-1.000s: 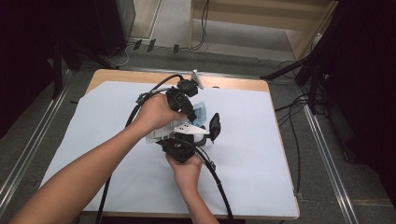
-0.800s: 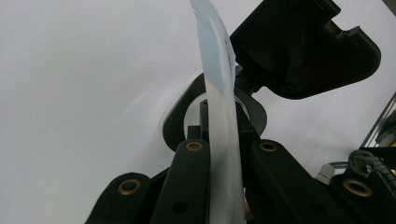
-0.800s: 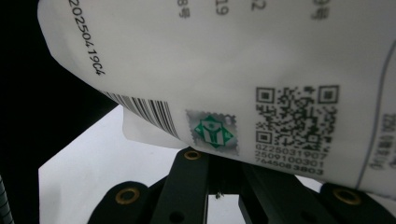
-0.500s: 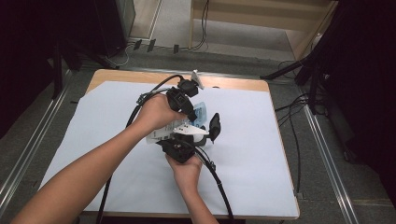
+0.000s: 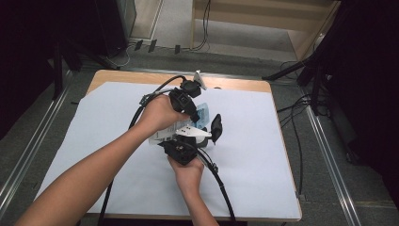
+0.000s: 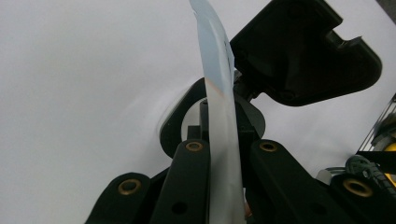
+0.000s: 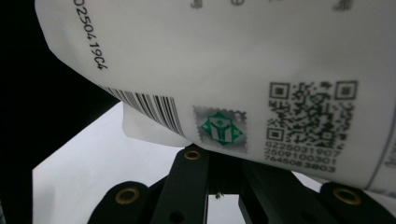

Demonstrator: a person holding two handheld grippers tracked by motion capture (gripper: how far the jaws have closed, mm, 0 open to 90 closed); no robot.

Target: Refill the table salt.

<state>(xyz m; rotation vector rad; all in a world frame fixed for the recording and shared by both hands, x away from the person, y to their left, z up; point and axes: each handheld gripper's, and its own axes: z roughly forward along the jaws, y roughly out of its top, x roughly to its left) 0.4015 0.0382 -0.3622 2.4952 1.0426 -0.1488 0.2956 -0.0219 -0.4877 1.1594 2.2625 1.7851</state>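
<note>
The white printed pouch (image 5: 181,129) sits at the centre of the high view, held just above the paper-covered counter (image 5: 263,155) between my two claws. I judge it light, thin and limp: a flexible film that will fold or sag rather than hold its shape, with a smooth surface likely to slip, so a flat sealed edge is the place to take it, not the belly. My left claw (image 6: 219,154) is clenched on one such edge, the film standing edge-on between the jaws in the left gripper view. My right claw (image 7: 219,163) is likewise clenched on the pouch's lower margin at the bottom centre of its own view. The right gripper view gives the print that the other views cannot: a barcode (image 7: 144,109) at centre left, a green emblem (image 7: 219,128) and a square code (image 7: 308,109) to the right. The left gripper view shows how thin the film is. The high view alone gives both hands (image 5: 157,115) and the trailing cables (image 5: 219,181).
</note>
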